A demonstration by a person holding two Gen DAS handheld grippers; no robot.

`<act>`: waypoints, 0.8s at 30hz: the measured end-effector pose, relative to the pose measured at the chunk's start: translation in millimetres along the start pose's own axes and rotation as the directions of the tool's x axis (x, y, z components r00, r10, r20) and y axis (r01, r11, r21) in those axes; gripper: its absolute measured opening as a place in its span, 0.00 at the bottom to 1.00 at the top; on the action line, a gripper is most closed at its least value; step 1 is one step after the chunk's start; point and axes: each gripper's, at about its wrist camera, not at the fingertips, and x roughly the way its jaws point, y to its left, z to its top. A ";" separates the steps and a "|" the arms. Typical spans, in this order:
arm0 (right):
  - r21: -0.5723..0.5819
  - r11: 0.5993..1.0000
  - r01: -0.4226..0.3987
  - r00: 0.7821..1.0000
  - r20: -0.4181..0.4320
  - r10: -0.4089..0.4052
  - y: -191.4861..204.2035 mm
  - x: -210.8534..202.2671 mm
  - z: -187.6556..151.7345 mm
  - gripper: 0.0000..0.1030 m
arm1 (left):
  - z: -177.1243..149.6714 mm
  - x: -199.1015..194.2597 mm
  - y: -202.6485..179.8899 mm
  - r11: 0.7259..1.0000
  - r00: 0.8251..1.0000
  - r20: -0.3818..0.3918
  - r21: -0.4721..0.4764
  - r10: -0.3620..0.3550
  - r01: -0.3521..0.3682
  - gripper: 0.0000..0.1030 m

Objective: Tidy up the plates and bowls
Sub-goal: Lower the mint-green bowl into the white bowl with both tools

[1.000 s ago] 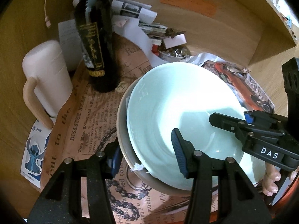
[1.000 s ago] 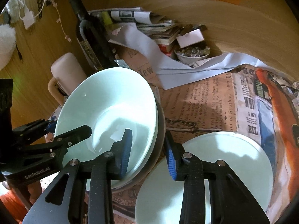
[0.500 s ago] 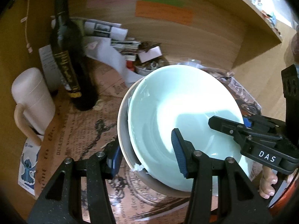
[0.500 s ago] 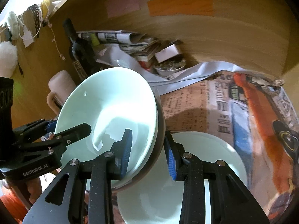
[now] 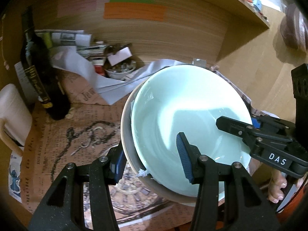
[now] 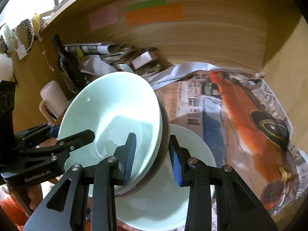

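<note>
- Left tool [image 5: 150,162] clamped on near rim of stacked bowls [image 5: 190,115], tilted, lifted between both tools
- Right tool [image 6: 153,156] clamped on opposite rim
- Pale plate [image 6: 163,202] directly beneath right tool, on newspaper-covered desk [image 6: 192,100]

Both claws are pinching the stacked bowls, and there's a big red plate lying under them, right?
Not quite. The plate under the stacked bowls is pale green, not red, as the right wrist view shows. The rest holds: the left claw and right claw each pinch the bowls' rim.
</note>
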 end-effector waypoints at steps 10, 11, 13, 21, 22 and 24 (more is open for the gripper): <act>0.038 0.999 0.022 1.000 -0.013 -0.021 -22.2 -12.3 -17.0 0.30 | -5.9 6.5 -28.9 0.999 0.999 -0.030 0.026 -0.028 0.029 0.48; 0.041 0.999 0.022 1.000 -0.016 -0.021 -23.9 -12.2 -18.8 0.30 | -6.5 7.1 -30.7 0.999 0.999 -0.033 0.027 -0.028 0.029 0.48; 0.047 0.999 0.021 1.000 -0.023 -0.020 -26.6 -11.5 -21.2 0.30 | -7.9 9.4 -33.5 0.999 0.999 -0.042 0.027 -0.028 0.029 0.48; 0.065 0.998 0.008 0.998 -0.061 -0.004 -34.8 -0.7 -28.3 0.30 | -13.2 21.1 -38.8 1.000 0.996 -0.085 0.019 -0.020 0.022 0.48; 0.066 0.998 0.007 0.998 -0.066 -0.002 -36.0 1.3 -29.0 0.30 | -13.5 23.0 -37.6 1.000 0.995 -0.092 0.015 -0.024 0.025 0.48; 0.069 0.998 0.003 0.998 -0.069 0.001 -37.5 3.1 -30.3 0.30 | -13.8 27.3 -35.1 0.999 0.994 -0.105 0.002 -0.033 0.033 0.48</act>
